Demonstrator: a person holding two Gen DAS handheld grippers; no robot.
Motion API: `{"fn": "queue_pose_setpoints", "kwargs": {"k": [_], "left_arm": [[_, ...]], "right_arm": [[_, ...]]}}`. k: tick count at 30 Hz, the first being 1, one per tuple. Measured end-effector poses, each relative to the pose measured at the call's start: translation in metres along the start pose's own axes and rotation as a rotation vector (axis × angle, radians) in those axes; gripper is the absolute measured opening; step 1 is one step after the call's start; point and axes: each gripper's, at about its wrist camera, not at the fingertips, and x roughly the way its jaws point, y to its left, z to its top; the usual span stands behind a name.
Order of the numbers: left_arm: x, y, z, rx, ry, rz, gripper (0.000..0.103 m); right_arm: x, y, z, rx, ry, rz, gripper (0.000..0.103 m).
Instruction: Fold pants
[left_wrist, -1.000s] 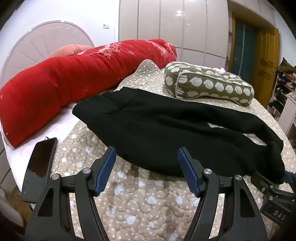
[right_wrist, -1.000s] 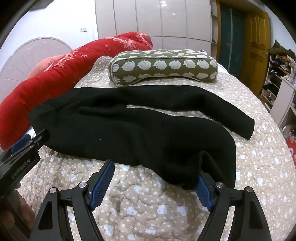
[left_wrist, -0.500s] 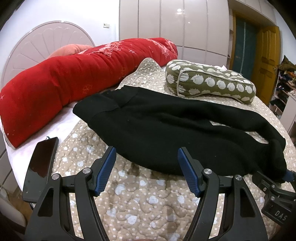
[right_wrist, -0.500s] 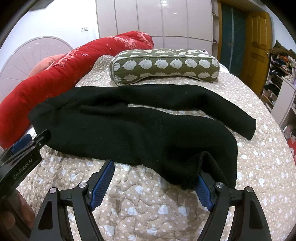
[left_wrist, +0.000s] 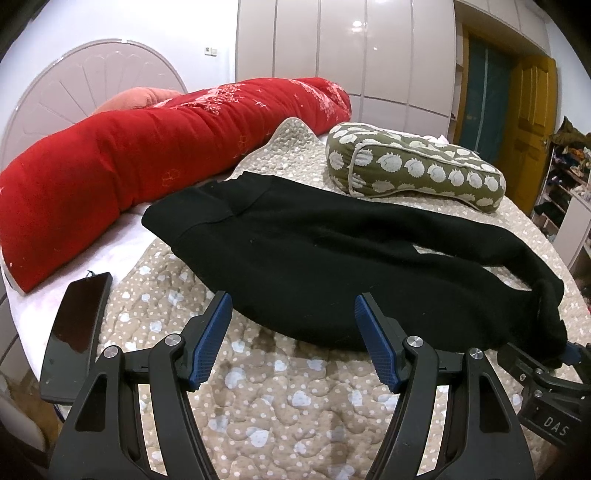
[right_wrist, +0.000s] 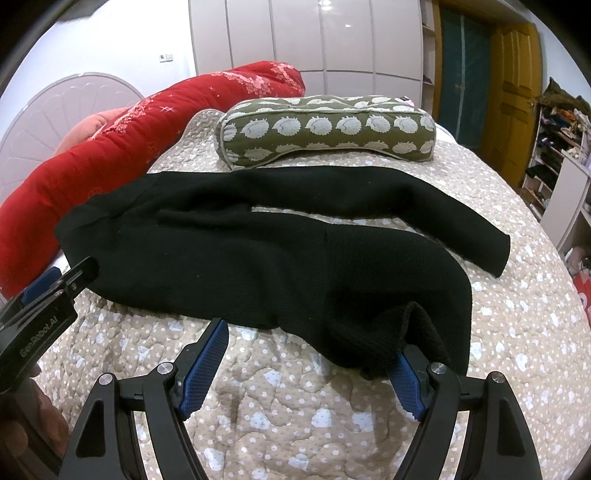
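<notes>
Two hand-held grippers, left (left_wrist: 291, 332) & right (right_wrist: 314, 365), jaws apart, black pants (right_wrist: 266, 258) flat on quilt (right_wrist: 280, 417), cuff draped on right's finger.

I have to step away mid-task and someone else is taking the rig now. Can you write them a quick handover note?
Left claw: open, empty, at the near edge of the black pants.
Right claw: open, at the near leg's cuff, which drapes against its right finger; nothing gripped.
Pants lie spread on the quilted bed, waistband toward the red bolster, legs apart, far leg by the green pillow. Phone at the bed edge.
Done: nothing folded.
Left: all folds.
</notes>
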Motion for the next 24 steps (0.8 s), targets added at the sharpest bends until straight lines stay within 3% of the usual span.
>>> {"fn": "queue_pose_setpoints", "kwargs": {"k": [9,13,17,24], "left_arm": [[0.0,0.011,0.005,-0.04,0.014,-0.013,0.069],[0.002,0.036,0.017,-0.113,0.02,0.012,0.069],[0.012,0.068,0.032,-0.222,0.055,0.042,0.069],[0.048,0.105,0.043,-0.347,0.161,0.079,0.069]], "right_arm": [[-0.004,-0.005,0.003,-0.009,0.0,-0.004,0.079],[-0.018,-0.016,0.006,-0.003,-0.025,0.013,0.079],[-0.035,-0.043,0.011,0.033,-0.081,-0.001,0.079],[-0.039,-0.112,0.002,0.146,-0.078,-0.034,0.079]]}}
